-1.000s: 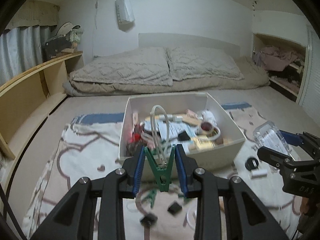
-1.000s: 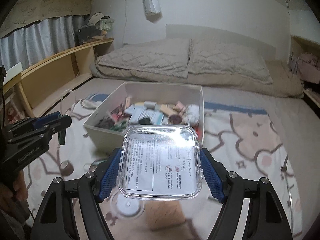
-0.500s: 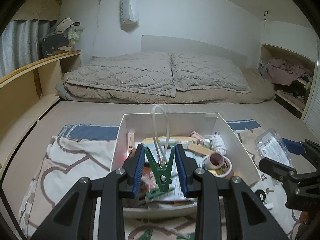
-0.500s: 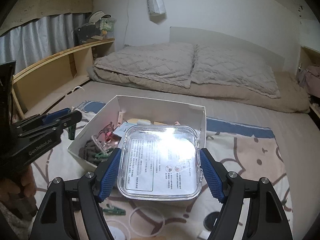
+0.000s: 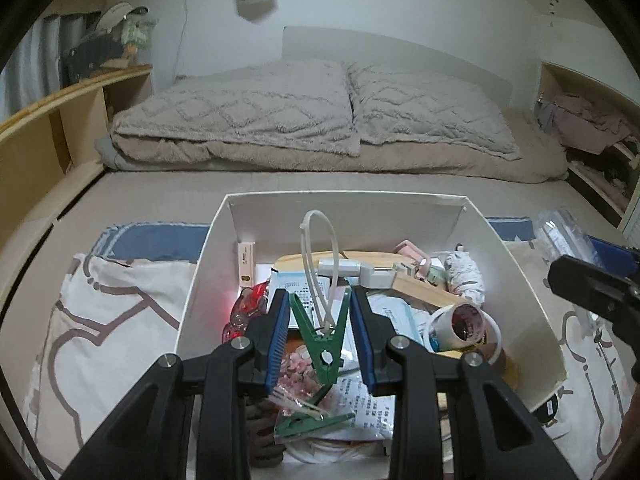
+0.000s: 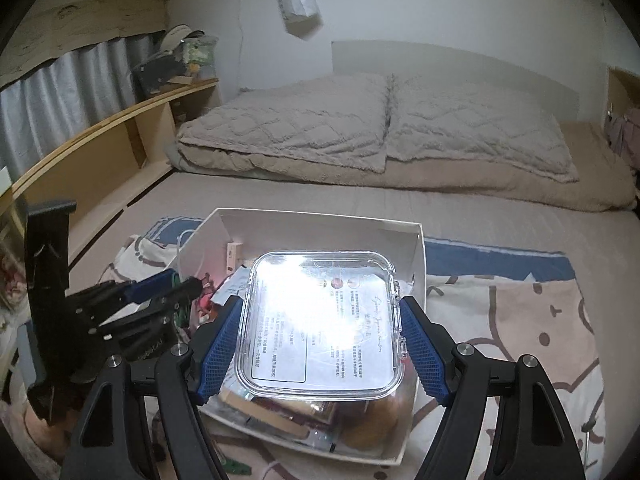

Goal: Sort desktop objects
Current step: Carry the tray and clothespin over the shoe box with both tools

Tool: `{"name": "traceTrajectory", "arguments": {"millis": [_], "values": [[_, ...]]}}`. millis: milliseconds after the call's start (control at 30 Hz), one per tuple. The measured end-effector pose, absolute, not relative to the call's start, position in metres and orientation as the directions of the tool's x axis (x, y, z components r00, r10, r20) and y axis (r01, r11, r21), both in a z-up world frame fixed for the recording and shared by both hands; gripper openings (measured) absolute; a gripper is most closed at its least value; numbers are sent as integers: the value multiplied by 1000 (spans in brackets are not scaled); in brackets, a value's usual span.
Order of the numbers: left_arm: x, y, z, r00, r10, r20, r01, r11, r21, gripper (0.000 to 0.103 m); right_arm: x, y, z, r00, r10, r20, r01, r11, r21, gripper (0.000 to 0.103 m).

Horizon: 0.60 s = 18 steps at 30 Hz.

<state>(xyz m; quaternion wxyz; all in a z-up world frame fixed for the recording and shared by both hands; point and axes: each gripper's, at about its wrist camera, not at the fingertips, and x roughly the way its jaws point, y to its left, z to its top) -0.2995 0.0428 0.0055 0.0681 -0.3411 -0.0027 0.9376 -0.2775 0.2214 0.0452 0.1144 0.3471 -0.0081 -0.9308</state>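
Two green clothespins are showing in the left wrist view: one green clothespin (image 5: 322,340) I am holding upright between the left gripper (image 5: 320,334) pads, which are clamped on its flared handles, and a second green clothespin (image 5: 312,426) lying in the white storage box (image 5: 516,280) below. One white cable tie loop (image 5: 318,264) is standing up from the held pin. I am hanging over the box's near end; the risk, as I am judging it, is that the pin springs sideways on release and lands outside the near wall, or that the loop snags a finger. One tape roll (image 5: 464,326), one wooden block (image 5: 424,288).

One clear plastic lidded case (image 6: 320,320) is filling the right wrist view; the right gripper (image 6: 320,344) is clamped on its two sides over the box. One box, already crowded: I am judging that the case could settle tilted on the heap or slide over the wall. The two grippers are working near each other, so a collision is possible.
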Motion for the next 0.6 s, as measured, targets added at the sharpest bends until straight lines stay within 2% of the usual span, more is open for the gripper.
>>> {"name": "traceTrajectory", "arguments": {"millis": [600], "values": [[-315, 36, -7, -759, 106, -643, -135, -991, -3, 31, -361, 211, -4, -605, -138, -784, 117, -990, 84, 78]]}}
